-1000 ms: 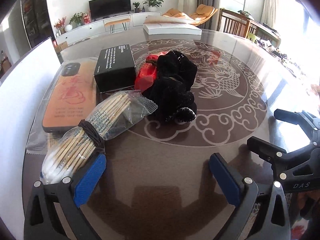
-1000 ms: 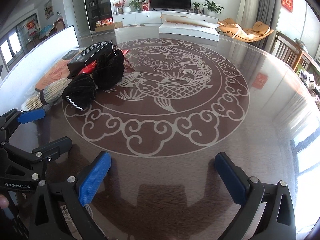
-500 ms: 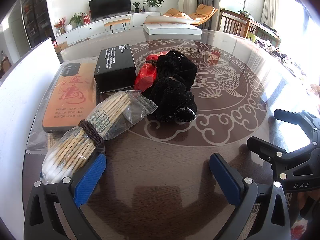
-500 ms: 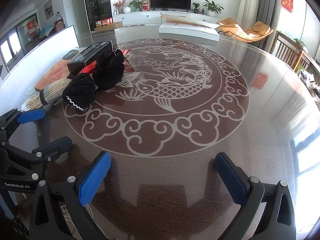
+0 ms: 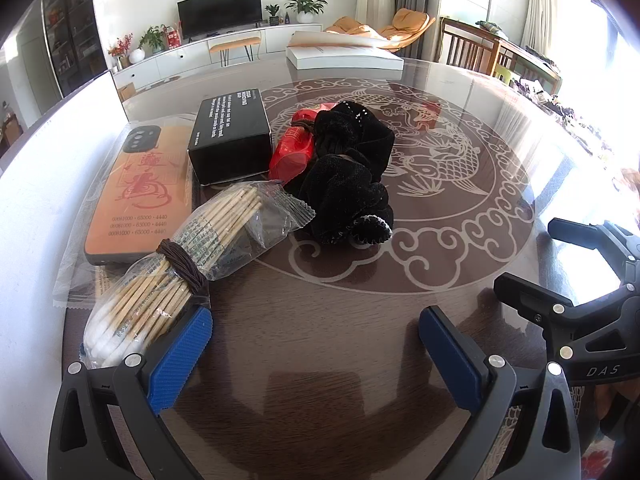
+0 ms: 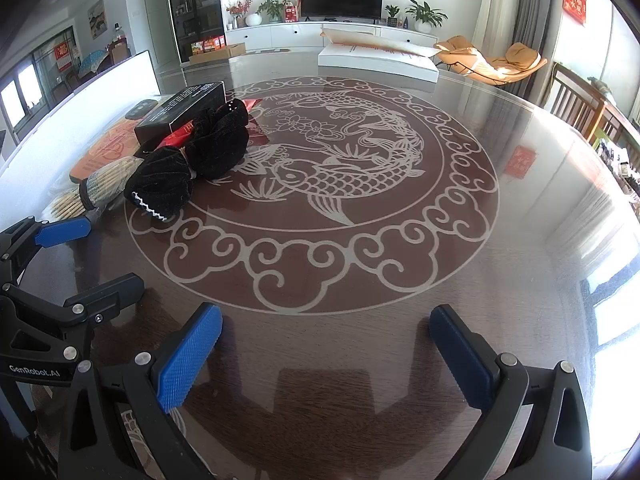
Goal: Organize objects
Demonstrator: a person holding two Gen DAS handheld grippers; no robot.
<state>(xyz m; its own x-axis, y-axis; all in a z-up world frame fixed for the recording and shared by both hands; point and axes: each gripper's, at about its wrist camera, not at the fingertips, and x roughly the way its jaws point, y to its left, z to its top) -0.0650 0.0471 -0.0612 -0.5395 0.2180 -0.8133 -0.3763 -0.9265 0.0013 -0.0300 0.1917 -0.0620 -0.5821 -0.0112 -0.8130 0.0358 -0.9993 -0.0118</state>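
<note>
On the left of the round table lie a bag of cotton swabs (image 5: 168, 280) tied with a brown band, an orange phone case (image 5: 136, 188) in clear wrap, a black box (image 5: 230, 134), a red packet (image 5: 292, 152) and a black velvet scrunchie bow (image 5: 348, 184). My left gripper (image 5: 316, 344) is open and empty, its left pad beside the swab bag's near end. My right gripper (image 6: 324, 344) is open and empty over bare table. The bow (image 6: 192, 164), box (image 6: 180, 110) and swabs (image 6: 100, 184) show far left in the right wrist view.
The table has a glass top with a fish and cloud pattern (image 6: 320, 176). A white box (image 5: 344, 58) sits at the far edge. A white board (image 5: 40, 184) stands along the table's left. The right gripper's body (image 5: 580, 312) shows at right in the left wrist view.
</note>
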